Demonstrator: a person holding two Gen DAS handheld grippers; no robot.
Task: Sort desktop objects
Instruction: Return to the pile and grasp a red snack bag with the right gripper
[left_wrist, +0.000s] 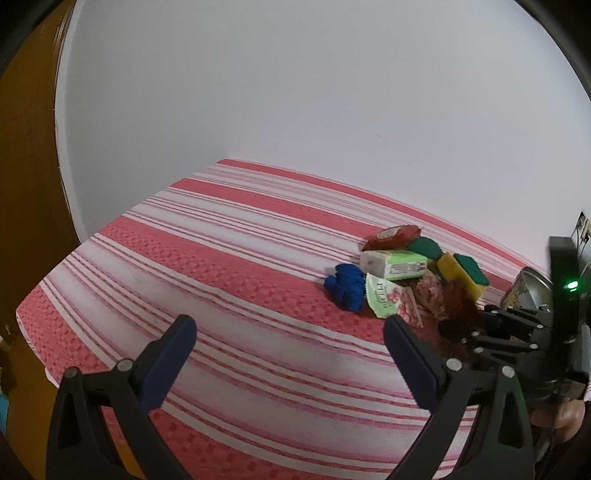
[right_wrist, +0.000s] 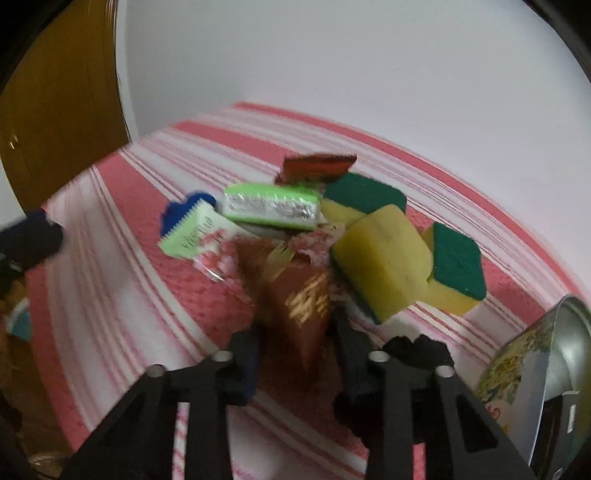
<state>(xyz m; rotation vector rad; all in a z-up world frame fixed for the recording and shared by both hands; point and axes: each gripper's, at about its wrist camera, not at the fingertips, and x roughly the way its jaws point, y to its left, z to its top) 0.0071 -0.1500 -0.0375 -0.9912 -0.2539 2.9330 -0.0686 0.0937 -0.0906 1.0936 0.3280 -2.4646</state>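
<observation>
Right gripper: closed on a brown foil packet, pads pressed to its two sides.
Brown packet: at the near edge of the pile, long axis running from the jaws away toward the far side, its gold-printed end pointing far.
Left gripper: jaws wide apart with nothing between them, over bare striped cloth, left of the pile.
Pile: three yellow-green sponges on the right; green-wrapped bar lying crosswise left to right; red packet farthest; blue cloth on the left.
Tin: near right, on its side.
</observation>
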